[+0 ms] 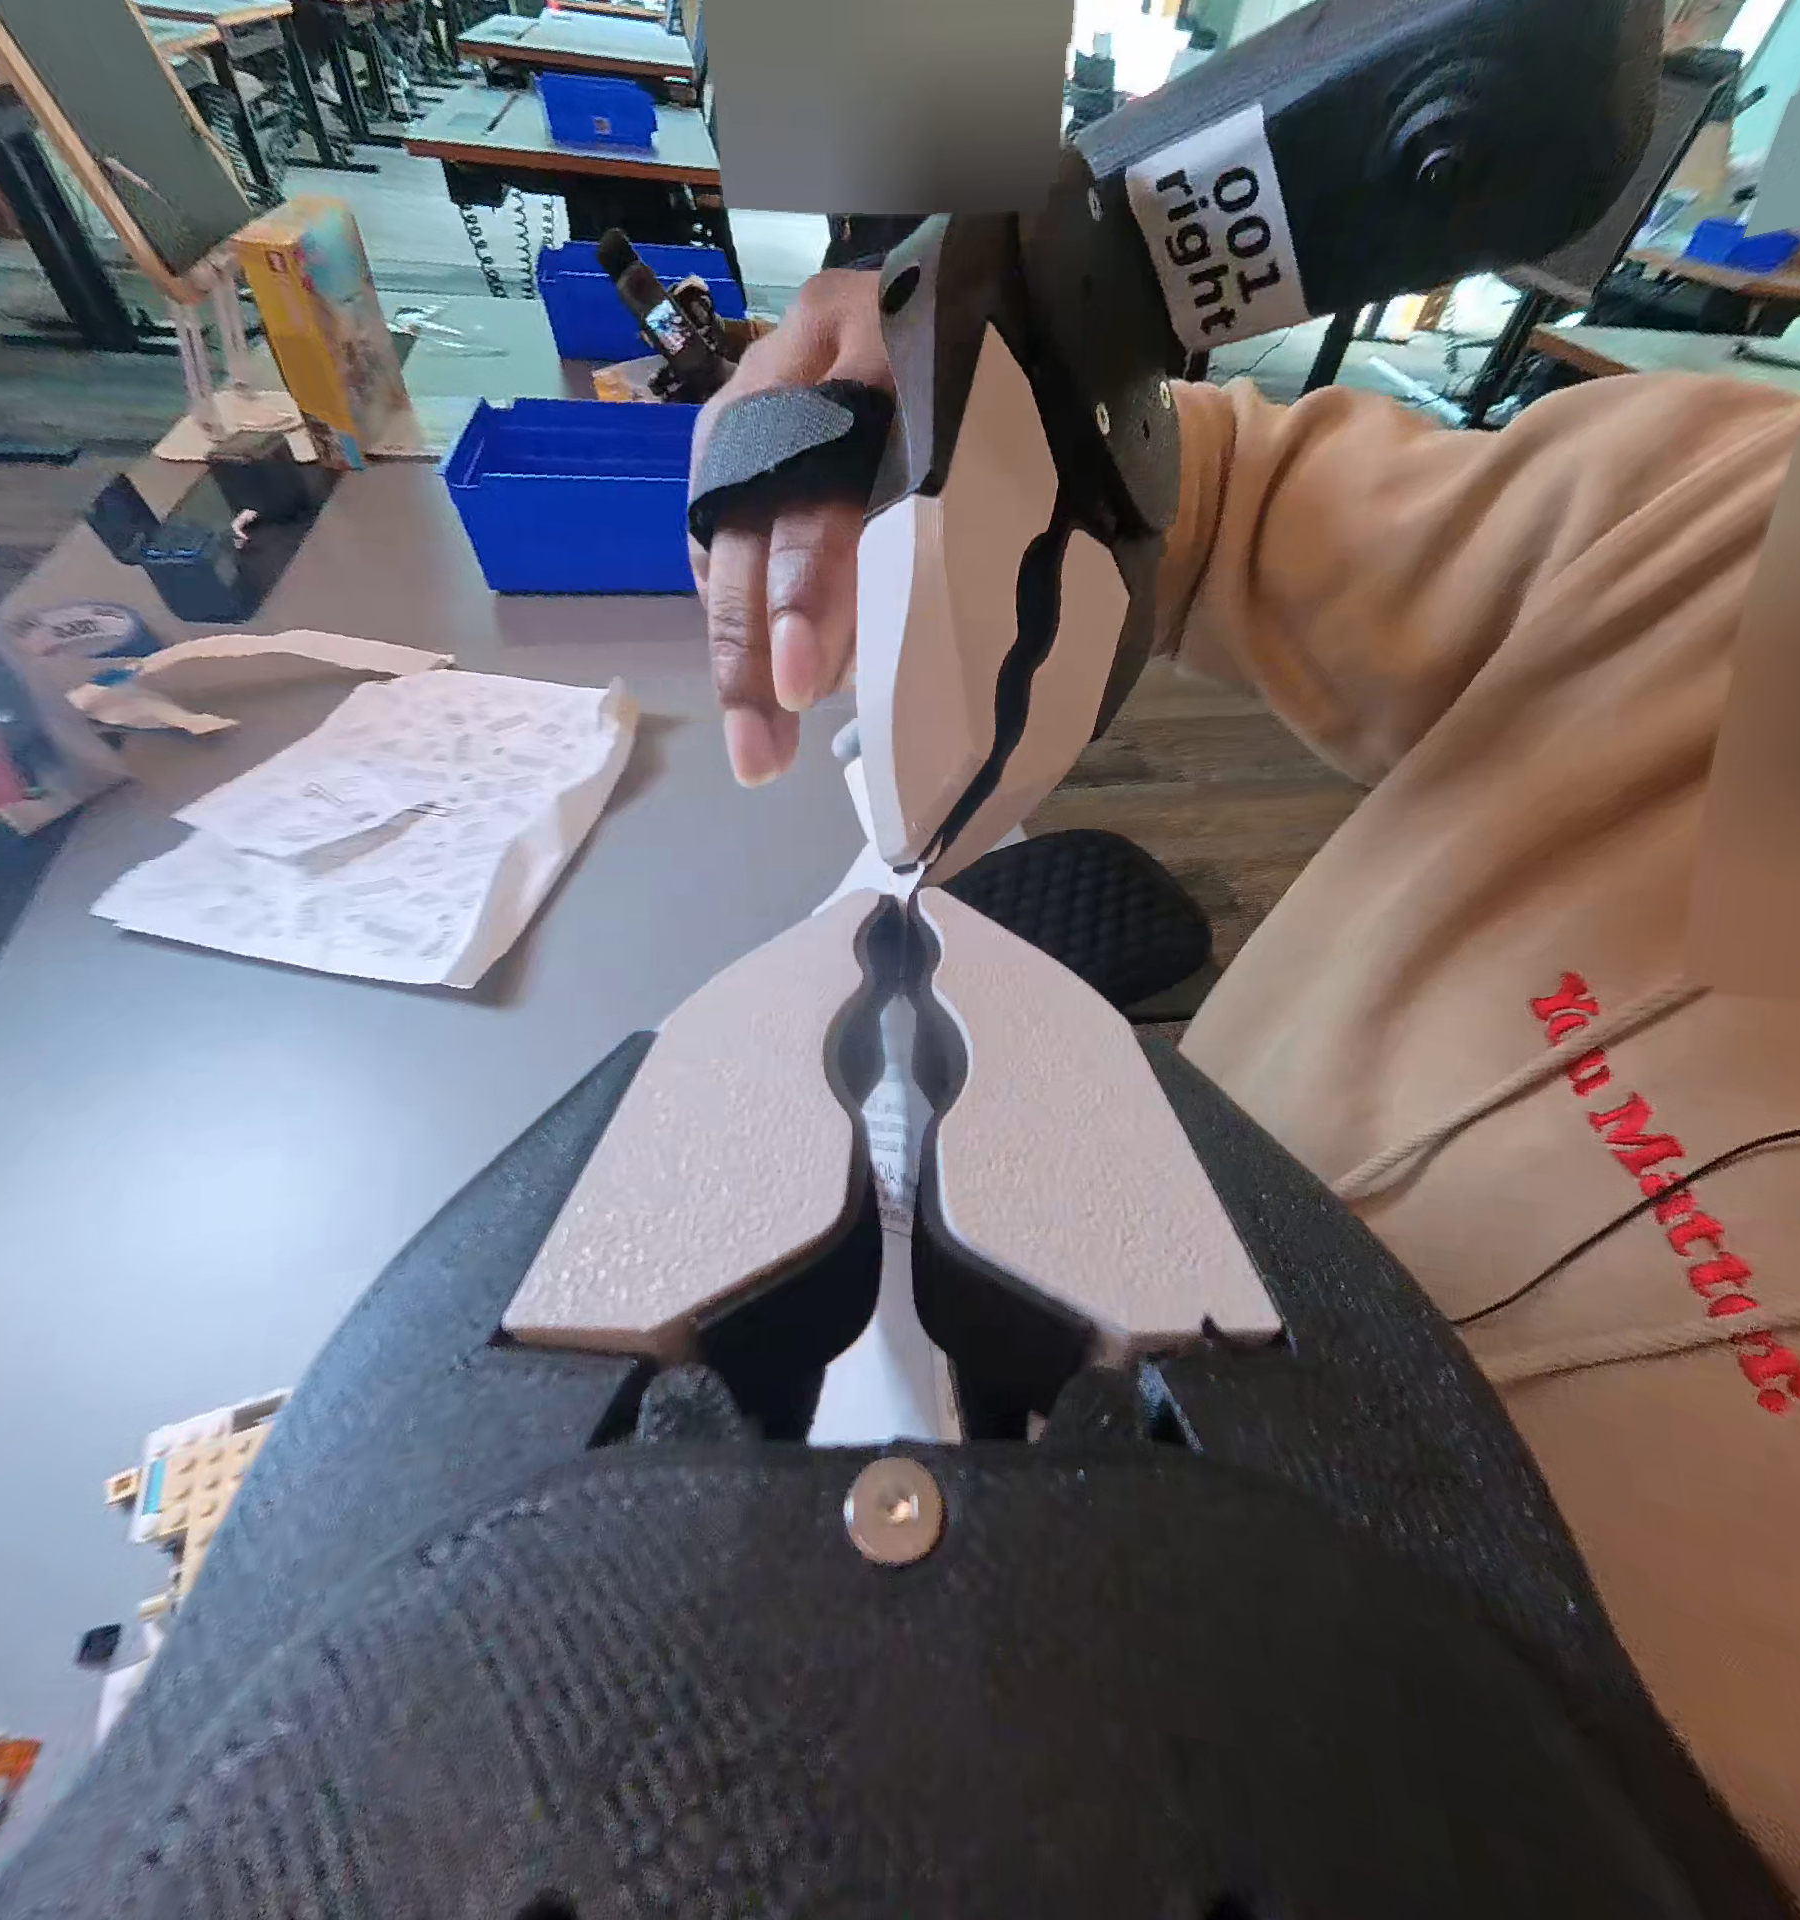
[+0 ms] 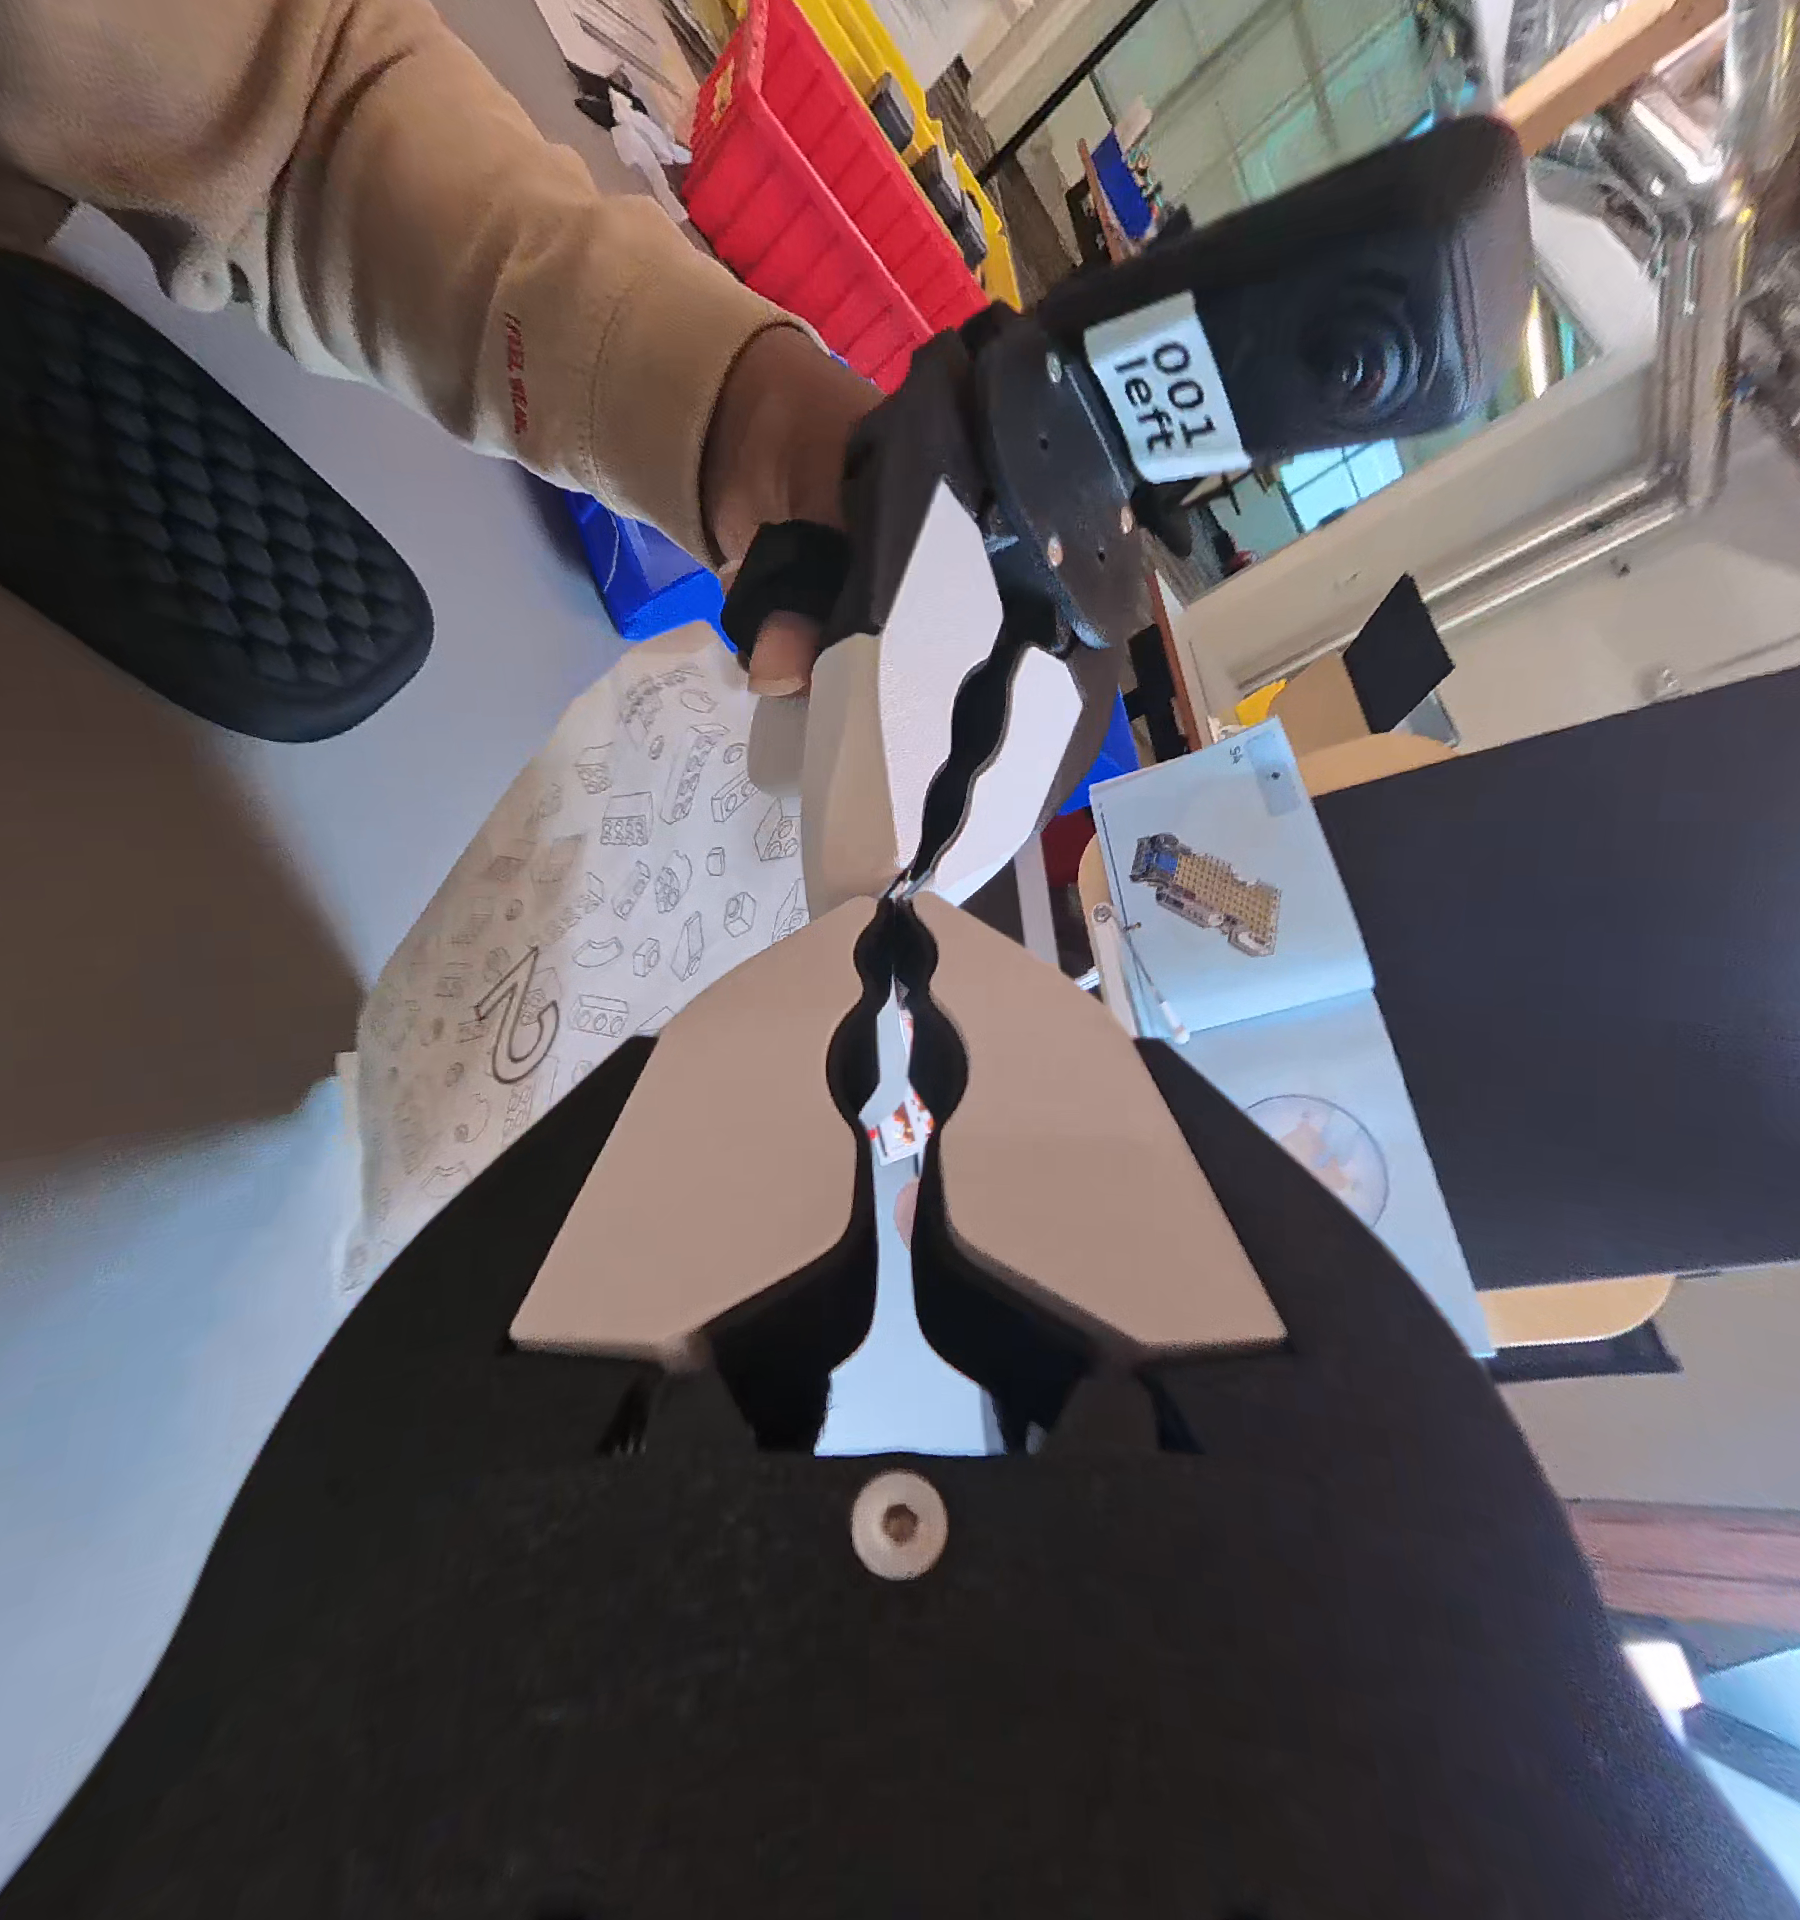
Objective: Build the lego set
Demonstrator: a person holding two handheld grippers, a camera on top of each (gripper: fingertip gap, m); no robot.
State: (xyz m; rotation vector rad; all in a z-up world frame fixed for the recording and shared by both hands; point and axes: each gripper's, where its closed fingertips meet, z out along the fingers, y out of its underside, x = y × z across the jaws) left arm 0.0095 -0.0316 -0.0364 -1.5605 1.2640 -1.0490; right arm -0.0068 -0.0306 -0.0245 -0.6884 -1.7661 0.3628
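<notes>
Two claws meet tip to tip above the counter (image 1: 252, 1143): left claw (image 1: 901, 914) and right claw (image 2: 891, 920), both closed, pinch one thin white paper bag (image 2: 584, 935) hanging below them, seemingly mid-tear.

I count three blue plastic bins (image 1: 574, 499) on the tables, one printed white paper bag (image 1: 387, 831), and my two closed tan-fingered tongs (image 1: 911, 904).
</notes>
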